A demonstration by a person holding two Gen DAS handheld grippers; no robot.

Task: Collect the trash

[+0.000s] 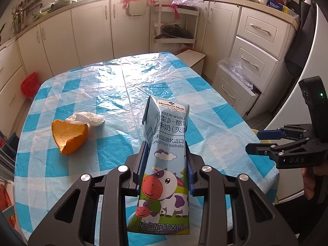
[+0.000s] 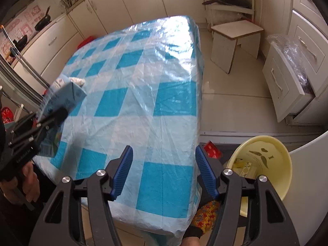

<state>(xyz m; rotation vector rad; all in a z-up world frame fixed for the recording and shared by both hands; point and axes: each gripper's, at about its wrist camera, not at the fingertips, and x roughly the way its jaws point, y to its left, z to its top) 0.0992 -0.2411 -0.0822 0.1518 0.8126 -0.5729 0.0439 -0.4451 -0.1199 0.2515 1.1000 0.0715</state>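
My left gripper (image 1: 166, 164) is shut on a blue milk carton (image 1: 166, 155) with a cow picture, held above the checked table (image 1: 114, 86). The carton also shows in the right wrist view (image 2: 61, 100), in the left gripper (image 2: 48, 123). An orange peel (image 1: 68, 136) and a crumpled white tissue (image 1: 87, 118) lie on the table's left side. My right gripper (image 2: 164, 170) is open and empty over the table's near right corner; it also shows in the left wrist view (image 1: 253, 141). A yellow bin (image 2: 260, 164) stands on the floor right of the table.
A small white stool (image 2: 235, 39) stands beyond the table's far right corner. White drawers (image 2: 287, 86), one pulled open with clear plastic on it, line the right wall. Cabinets (image 1: 92, 30) run behind the table. A red item (image 2: 213, 149) lies by the bin.
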